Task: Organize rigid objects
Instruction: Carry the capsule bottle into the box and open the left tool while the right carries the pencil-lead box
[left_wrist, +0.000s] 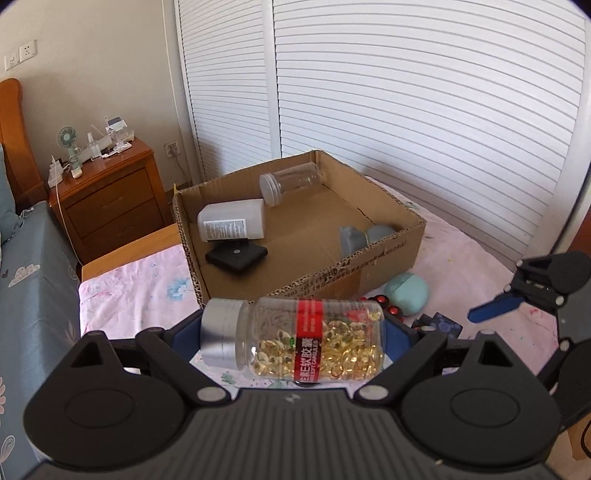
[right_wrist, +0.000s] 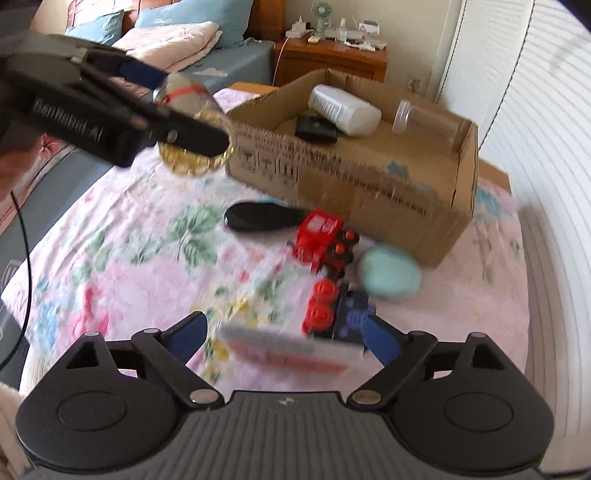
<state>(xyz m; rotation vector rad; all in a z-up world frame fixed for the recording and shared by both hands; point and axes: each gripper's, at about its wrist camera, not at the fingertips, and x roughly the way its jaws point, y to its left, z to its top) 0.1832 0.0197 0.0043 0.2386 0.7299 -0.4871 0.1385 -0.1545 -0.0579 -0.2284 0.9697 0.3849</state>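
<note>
— Premises classification?
— Domestic bedroom. A bed (right_wrist: 129, 229) with floral sheet and pillows (right_wrist: 173, 40), a wooden nightstand (left_wrist: 110, 199) carrying a small fan (left_wrist: 67, 138) and chargers, louvred white wardrobe doors (left_wrist: 406, 92), and wall sockets (left_wrist: 20, 55).

Got the clear capsule bottle (left_wrist: 295, 339) lying sideways, silver cap to the left, red label band, about half full of golden softgels. Up ahead, my cardboard box (left_wrist: 376, 258) sits open on the floral bedspread, already holding a white bottle (left_wrist: 232, 221), an empty clear jar (left_wrist: 291, 182) and a black square thing (left_wrist: 236, 254).
</note>
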